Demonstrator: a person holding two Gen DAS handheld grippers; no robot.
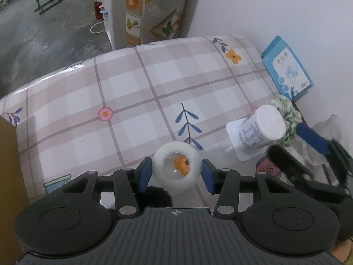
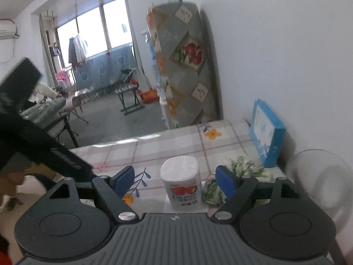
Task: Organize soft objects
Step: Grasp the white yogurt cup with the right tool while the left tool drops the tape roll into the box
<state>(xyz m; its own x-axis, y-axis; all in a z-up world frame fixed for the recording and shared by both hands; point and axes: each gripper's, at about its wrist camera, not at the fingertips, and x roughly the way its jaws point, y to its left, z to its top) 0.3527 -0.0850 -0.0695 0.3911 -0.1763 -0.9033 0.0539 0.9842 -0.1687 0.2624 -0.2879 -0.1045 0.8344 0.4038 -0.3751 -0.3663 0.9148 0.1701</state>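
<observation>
My left gripper (image 1: 176, 172) is shut on a soft white ball (image 1: 176, 169) with a clear window and an orange centre, both blue pads pressing its sides just above the checked tablecloth (image 1: 136, 92). A white tissue pack (image 1: 262, 128) stands at the right, with a green-and-white knitted cloth (image 1: 289, 114) behind it. In the right wrist view my right gripper (image 2: 175, 180) is open; the tissue pack (image 2: 182, 183) stands between and just beyond its pads, touching neither. The green cloth (image 2: 242, 167) lies to the pack's right, by the right pad.
A blue box (image 1: 286, 68) leans on the white wall at the table's back right. A clear glass bowl (image 2: 320, 176) sits in the right corner. A brown cardboard edge (image 1: 8, 159) stands at the left. Beyond the table's far edge is a patterned cabinet (image 2: 185, 66) and grey floor.
</observation>
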